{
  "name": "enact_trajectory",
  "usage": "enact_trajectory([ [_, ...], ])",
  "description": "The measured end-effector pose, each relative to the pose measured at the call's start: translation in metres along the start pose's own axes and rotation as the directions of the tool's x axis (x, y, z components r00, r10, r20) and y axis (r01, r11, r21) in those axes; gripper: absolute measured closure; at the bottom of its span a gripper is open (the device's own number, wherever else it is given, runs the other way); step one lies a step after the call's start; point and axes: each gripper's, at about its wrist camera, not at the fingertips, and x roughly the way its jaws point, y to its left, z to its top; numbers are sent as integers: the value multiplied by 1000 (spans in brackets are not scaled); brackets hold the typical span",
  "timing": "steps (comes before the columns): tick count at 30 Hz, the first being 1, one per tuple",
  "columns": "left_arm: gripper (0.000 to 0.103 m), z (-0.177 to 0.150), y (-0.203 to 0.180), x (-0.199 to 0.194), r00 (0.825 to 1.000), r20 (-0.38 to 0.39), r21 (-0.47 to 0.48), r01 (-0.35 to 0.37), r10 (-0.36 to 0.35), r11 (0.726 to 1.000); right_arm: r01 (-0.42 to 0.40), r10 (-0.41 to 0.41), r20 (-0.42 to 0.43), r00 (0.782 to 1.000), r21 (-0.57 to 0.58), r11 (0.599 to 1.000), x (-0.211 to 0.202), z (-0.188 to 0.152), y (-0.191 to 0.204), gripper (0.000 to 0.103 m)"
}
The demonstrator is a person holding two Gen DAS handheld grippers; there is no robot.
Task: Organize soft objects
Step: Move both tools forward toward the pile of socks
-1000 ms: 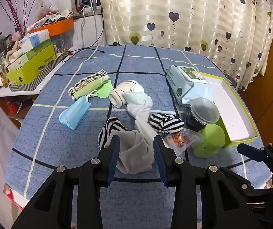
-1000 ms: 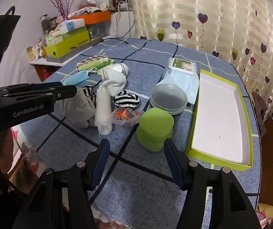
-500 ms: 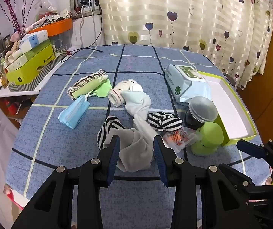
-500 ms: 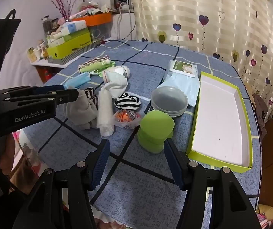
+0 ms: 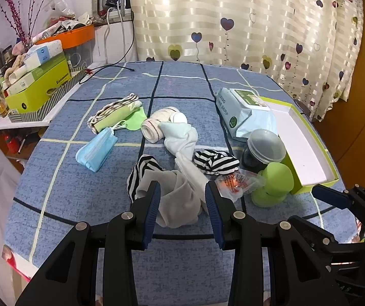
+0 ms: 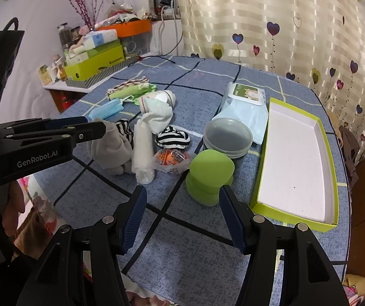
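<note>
On a table spread with a blue checked cloth (image 5: 85, 193), soft goods lie in a loose heap waiting to be sorted. From the left: a folded blue face mask (image 5: 96, 150), a green striped cloth (image 5: 116, 114), a rolled sock (image 5: 154, 127), a white sock (image 5: 182, 142) and a grey sock (image 5: 179, 199) draped over a black-and-white striped one (image 5: 141, 170).

The left gripper (image 5: 182, 204) hangs just above the grey sock, fingers released, nothing between them. The right gripper (image 6: 182, 204), its fingers also spread and empty, hovers near a green sponge (image 6: 209, 176).

The sorting appears barely begun: the green-rimmed white tray (image 6: 335, 219) at the right holds nothing. The next move likely calls for lowering over the grey sock and closing on a thick fold, so that the striped sock beneath is not dragged along.

Farther right sit a lidded plastic tub (image 5: 265, 150) and a wipes pack (image 5: 243, 113). A heart-print curtain (image 5: 259, 20) backs the room; a cluttered shelf (image 5: 29, 89) stands at the left.
</note>
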Motion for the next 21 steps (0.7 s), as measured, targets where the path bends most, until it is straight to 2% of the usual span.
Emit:
enact_trajectory([
  [8,65,-2,9,3,1000,-5,-26,23,-24,999,-10,10,12,1000,-8,1000,-1,3,0,44],
  [21,65,1,26,-3,997,42,-62,60,-58,996,-28,29,37,999,-21,999,-1,8,4,44],
])
